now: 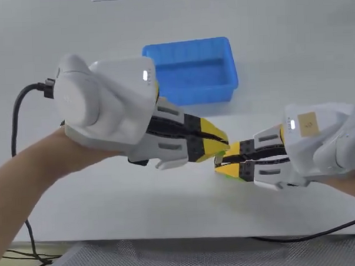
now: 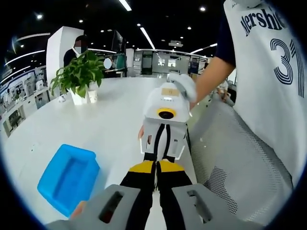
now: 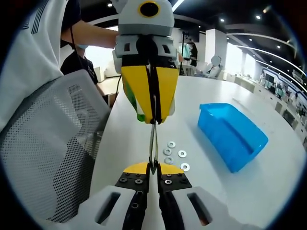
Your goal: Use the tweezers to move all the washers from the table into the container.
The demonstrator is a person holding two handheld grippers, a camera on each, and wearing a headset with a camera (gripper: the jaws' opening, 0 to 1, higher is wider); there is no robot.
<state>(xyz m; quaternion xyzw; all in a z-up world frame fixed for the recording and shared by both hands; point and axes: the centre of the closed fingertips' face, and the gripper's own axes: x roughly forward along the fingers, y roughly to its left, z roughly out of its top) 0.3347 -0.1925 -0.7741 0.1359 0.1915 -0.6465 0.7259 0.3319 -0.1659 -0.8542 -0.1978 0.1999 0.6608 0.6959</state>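
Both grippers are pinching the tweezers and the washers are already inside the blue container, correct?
Not quite. The washers lie on the table beside the blue container, not inside it, as the right gripper view shows. The left gripper and right gripper do both pinch the tweezers.

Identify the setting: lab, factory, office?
Probably an open-plan office or showroom, not a factory: long white table, potted plant, mesh chair, strip lights overhead.
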